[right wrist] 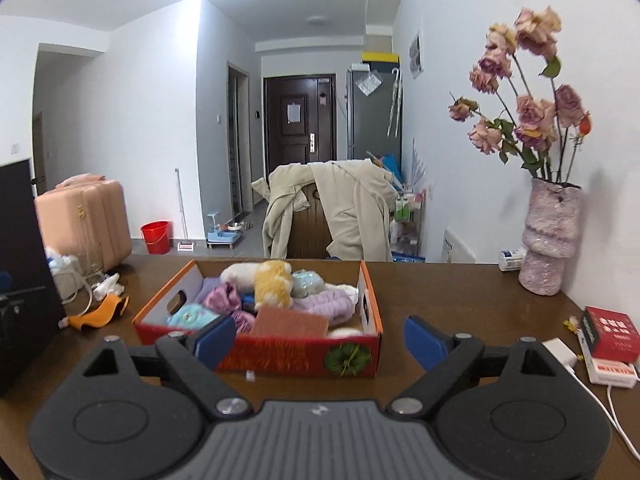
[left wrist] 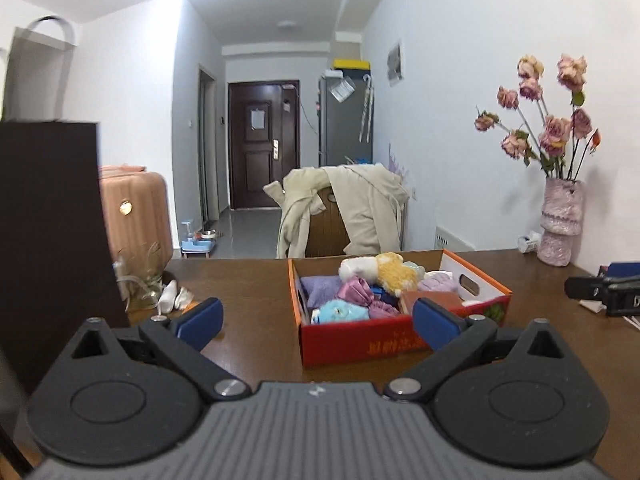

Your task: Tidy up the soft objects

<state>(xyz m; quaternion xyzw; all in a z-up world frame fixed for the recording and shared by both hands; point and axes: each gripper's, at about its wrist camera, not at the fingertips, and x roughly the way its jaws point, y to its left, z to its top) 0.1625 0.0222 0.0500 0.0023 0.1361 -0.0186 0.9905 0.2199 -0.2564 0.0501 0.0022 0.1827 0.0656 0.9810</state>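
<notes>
A red and orange cardboard box (left wrist: 352,344) (right wrist: 296,354) stands on the brown table, filled with soft things: a yellow and white plush (left wrist: 394,272) (right wrist: 272,280), purple cloths (left wrist: 354,290) (right wrist: 224,298), a light blue sock (left wrist: 340,312) (right wrist: 192,316) and a brown sponge (right wrist: 290,322). My left gripper (left wrist: 318,322) is open and empty, held just in front of the box. My right gripper (right wrist: 318,342) is open and empty, also in front of the box. The right gripper shows at the right edge of the left wrist view (left wrist: 604,290).
A pink vase of dried roses (left wrist: 558,224) (right wrist: 550,236) stands at the back right by the wall. A red box and white charger (right wrist: 606,340) lie at the right. An orange item (right wrist: 100,314) and a glass jar (left wrist: 138,286) lie at the left, beside a dark box (left wrist: 48,240). A chair with a beige coat (right wrist: 332,212) is behind the table.
</notes>
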